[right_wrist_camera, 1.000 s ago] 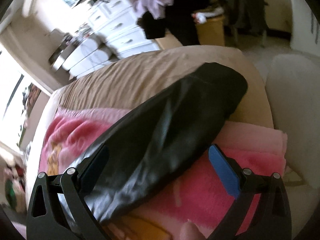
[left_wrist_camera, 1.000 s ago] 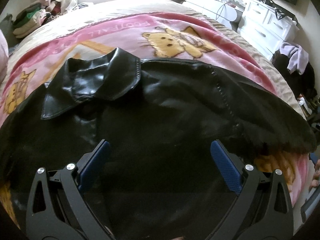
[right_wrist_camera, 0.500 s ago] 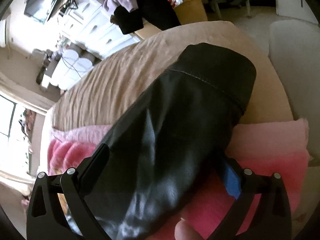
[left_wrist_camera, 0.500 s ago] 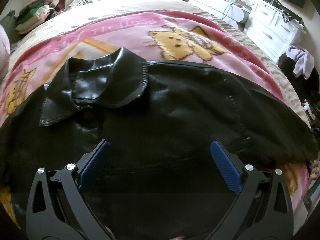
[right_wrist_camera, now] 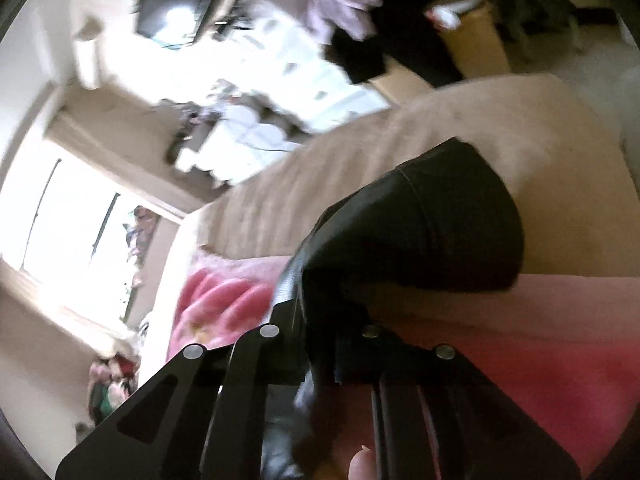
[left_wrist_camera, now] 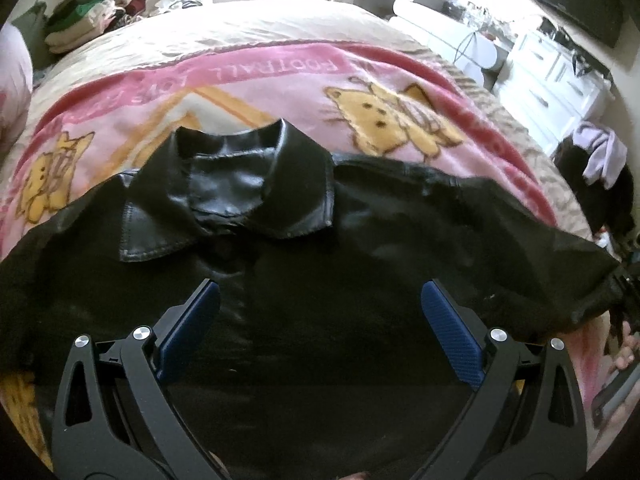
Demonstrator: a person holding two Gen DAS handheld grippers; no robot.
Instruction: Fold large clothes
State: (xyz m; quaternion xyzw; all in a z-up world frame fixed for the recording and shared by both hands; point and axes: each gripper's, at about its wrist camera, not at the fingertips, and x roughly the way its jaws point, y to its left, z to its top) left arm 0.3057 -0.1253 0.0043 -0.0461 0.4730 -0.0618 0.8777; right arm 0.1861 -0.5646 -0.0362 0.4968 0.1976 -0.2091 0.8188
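1. While the bed [left_wrist_camera: 280,24] fills both views, a pink cartoon blanket [left_wrist_camera: 248,92] covers most of it, with a tan cover beyond.
2. Spread across that blanket lies the black leather-look jacket [left_wrist_camera: 360,280], front up, directly below and ahead of the left tool [left_wrist_camera: 320,320]; its body runs from under that tool toward the collar [left_wrist_camera: 240,184] just beyond the fingertips.
3. One sleeve [left_wrist_camera: 520,232] stretches away to the right of the left tool, its long axis running sideways toward the bed's edge, where the right tool [right_wrist_camera: 320,328] meets it.
4. In the right wrist view that same sleeve's end, cuff [right_wrist_camera: 452,216] foremost, juts forward past the right tool's fingertips, bunched where it enters them.
5. The right tool is clamped together on the sleeve near its cuff end, leather pinched between the pads.
6. The left tool stands wide apart over the jacket's chest, gripping nothing; whether its tips touch the leather cannot be told.
7. Judged from this, the right hand is the nearer one for the coming fold: the sleeve would likely need carrying back along its own length, toward the left tool and over the jacket's body.
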